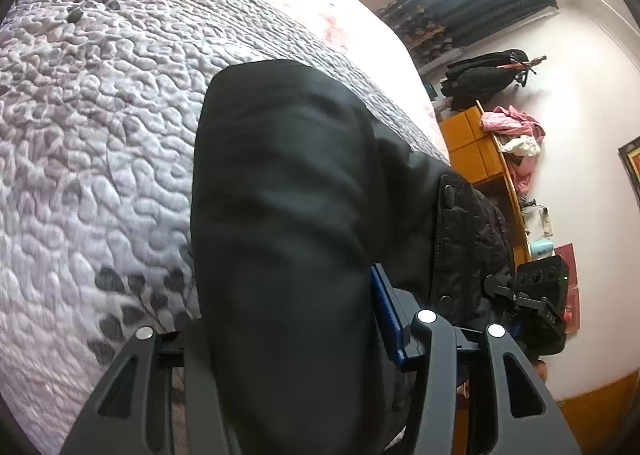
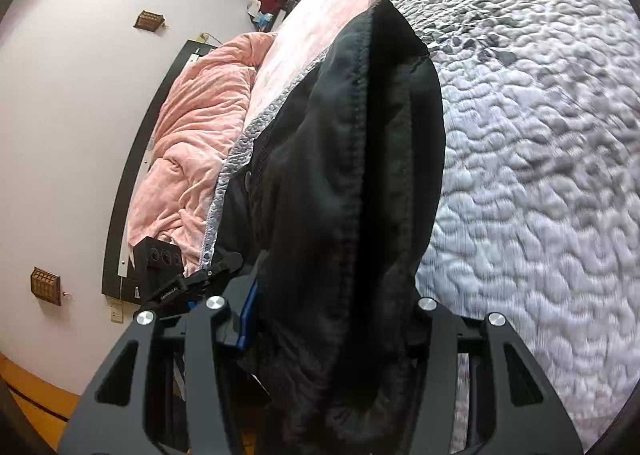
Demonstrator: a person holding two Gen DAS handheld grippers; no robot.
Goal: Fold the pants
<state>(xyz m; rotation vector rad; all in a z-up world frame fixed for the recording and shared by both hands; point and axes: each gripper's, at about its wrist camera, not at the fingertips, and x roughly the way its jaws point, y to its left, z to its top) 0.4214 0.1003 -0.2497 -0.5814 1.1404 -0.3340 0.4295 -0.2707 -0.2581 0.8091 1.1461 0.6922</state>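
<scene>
Mid-fold, carry phase by my read: black pants (image 1: 280, 215) lifted over the grey quilted bedspread (image 1: 100, 135), a bunch in each gripper. Left gripper (image 1: 296, 339) jaws clamped on cloth; right gripper (image 2: 332, 319) jaws likewise pinching a seamed edge (fabric hides the tips in both views). Next move likely calls for lowering both ends together, keeping edges aligned, then releasing flat on the bed.
</scene>
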